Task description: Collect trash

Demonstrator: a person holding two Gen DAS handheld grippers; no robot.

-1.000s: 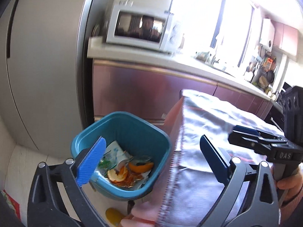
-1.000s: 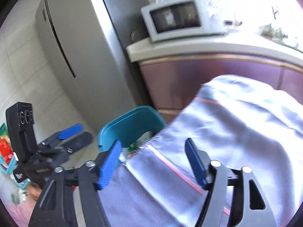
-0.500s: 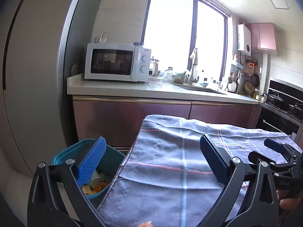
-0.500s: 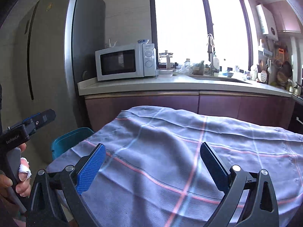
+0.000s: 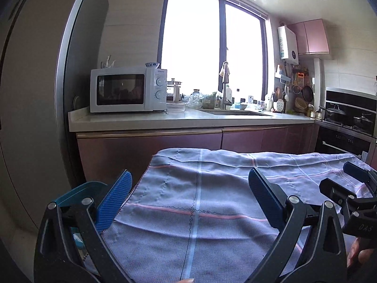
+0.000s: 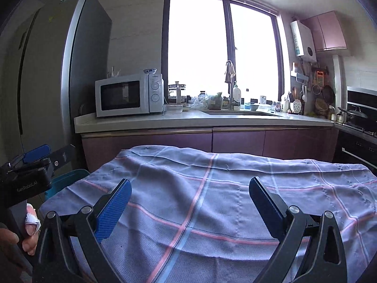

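Both grippers, left [image 5: 189, 201] & right [image 6: 190, 202], are hovering w/ fingers wide apart, nothing btwn, over checked cloth [image 6: 212, 188]; teal bin [image 5: 77, 192] is sitting beside cloth's left edge.

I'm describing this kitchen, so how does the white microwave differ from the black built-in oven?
The white microwave stands on the pale countertop at left; the black built-in oven sits in the cabinetry at right. The microwave has two round dials; the oven has a row of small controls. Both doors are shut.
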